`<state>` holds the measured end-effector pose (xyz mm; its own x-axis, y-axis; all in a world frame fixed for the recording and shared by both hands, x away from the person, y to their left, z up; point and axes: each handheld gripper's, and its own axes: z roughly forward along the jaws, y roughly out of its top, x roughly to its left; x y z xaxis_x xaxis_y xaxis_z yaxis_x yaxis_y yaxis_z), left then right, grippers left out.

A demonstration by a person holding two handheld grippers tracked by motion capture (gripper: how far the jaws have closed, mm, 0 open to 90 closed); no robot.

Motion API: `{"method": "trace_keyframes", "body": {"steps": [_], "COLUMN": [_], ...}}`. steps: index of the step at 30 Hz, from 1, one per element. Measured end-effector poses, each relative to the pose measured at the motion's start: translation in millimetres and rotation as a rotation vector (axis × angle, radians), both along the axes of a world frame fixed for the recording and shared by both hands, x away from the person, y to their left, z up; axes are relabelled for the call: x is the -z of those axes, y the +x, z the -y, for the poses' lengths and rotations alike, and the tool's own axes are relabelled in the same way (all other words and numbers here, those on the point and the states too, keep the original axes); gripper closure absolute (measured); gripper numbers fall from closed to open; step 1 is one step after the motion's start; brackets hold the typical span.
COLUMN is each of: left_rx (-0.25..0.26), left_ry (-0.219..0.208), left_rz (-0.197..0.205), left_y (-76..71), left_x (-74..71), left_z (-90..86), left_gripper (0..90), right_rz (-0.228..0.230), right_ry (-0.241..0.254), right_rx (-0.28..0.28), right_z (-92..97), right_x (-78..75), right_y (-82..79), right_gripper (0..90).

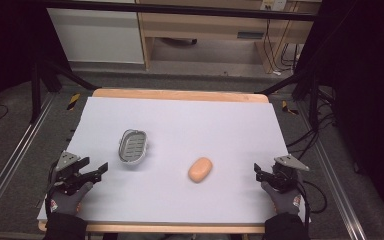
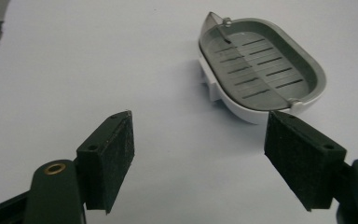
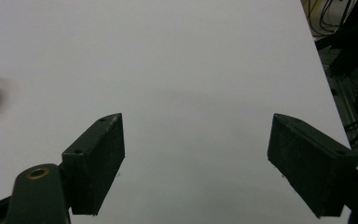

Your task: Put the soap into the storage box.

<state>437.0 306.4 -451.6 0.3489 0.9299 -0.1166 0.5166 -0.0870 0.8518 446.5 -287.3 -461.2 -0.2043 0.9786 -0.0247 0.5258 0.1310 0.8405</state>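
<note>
On the worktop (image 1: 180,125), the soap dish (image 1: 132,146) lies just ahead and to the right of the left tool (image 1: 94,172). The soap bar (image 1: 200,169) lies well to the left of the right tool (image 1: 261,173), between both tools, right of the dish and nearer the person.

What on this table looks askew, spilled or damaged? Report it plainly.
Nothing stands out. The grey slotted soap dish with a white base sits upright and empty on the white table cover; the peach oval soap bar lies apart from it, intact. The left gripper and the right gripper are both open, holding nothing.
</note>
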Motion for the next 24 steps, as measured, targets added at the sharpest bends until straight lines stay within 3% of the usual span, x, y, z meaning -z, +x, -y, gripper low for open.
{"method": "trace_keyframes", "body": {"steps": [12,16,24], "left_rx": [0.027,0.049,0.106], "left_ry": [0.022,0.029,0.043], "left_rz": [0.004,0.002,0.009], "left_y": [1.2,3.8,1.4], "left_x": [-4.4,-5.4,-7.0], "left_z": [17.7,27.0,46.6], "left_gripper": [22.6,22.5,21.9], "right_rz": [0.005,0.025,0.018], "right_ry": [0.054,0.046,0.034], "right_rx": [-0.051,-0.043,-0.036], "right_z": [-1.0,-3.2,-5.2], "right_x": [0.7,0.6,3.5], "right_y": [-5.6,-7.7,-7.1], "right_gripper": [19.2,20.9,21.7]}}
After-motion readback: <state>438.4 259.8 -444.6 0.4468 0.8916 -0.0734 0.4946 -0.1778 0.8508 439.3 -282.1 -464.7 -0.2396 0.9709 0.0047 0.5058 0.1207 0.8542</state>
